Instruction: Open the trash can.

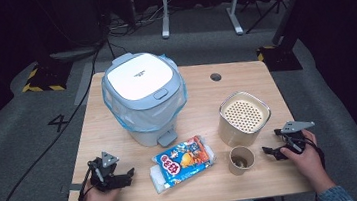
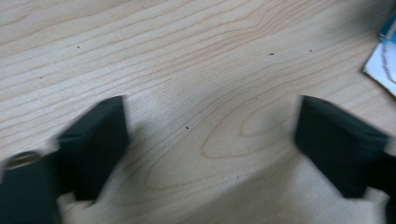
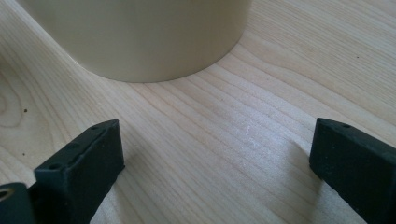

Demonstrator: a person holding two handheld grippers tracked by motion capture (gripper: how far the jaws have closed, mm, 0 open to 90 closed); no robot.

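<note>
Nearest, at the front edge of the wooden table, the left gripper is held low in the left hand, its jaws spread wide over bare wood, nothing between them. The right gripper is held in the right hand with jaws likewise parted and empty. Between the two lies a snack packet, blue with red and orange print, flat on the wood. Just right of the packet stands a small paper cup, open and upright. Just behind the cup stands a cream canister with a perforated top; its wall is seen close ahead of the right gripper. Farther back, behind the packet, a lidded grey-blue bin with a plastic liner and foot pedal is set.
</note>
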